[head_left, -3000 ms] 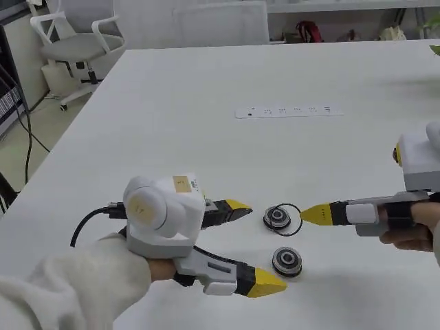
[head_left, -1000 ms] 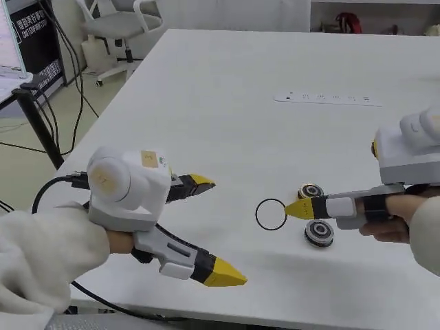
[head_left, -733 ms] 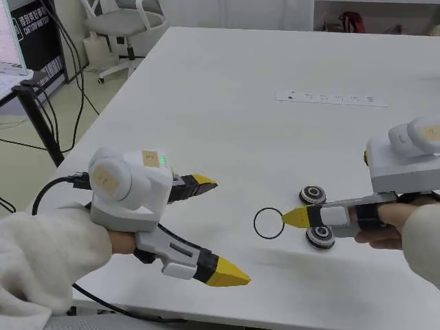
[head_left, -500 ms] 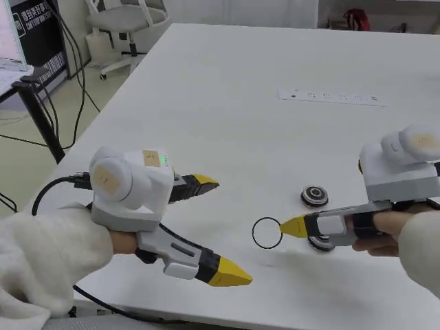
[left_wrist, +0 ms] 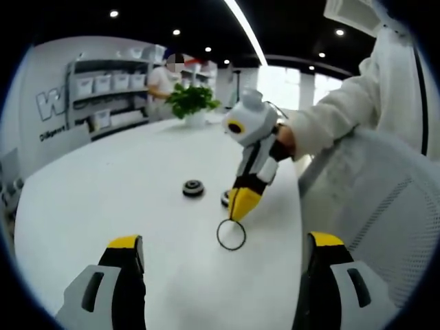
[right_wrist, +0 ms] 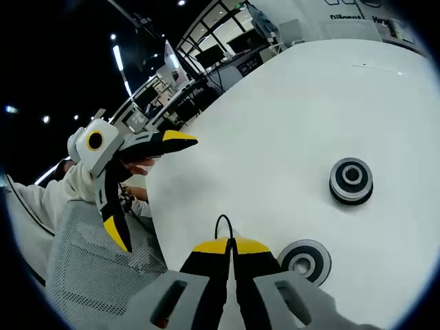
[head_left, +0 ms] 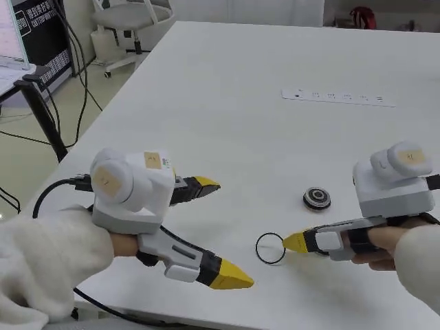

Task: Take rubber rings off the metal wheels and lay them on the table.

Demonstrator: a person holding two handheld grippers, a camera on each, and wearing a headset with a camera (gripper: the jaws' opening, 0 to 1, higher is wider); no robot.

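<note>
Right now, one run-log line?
right claw: shut on rubber ring, ring down at table | left claw: open, empty | metal wheels: two, on table

Left gripper view, at your bench: a big white "W" stands on the back wall (left_wrist: pixel 49 103); the smaller line under it is too blurred to read. Head view: the black signboard (head_left: pixel 36 17) top left carries white chars, illegible. The sticker (head_left: pixel 152 160) on your left gripper (head_left: pixel 221 231) can't be read either.
</note>
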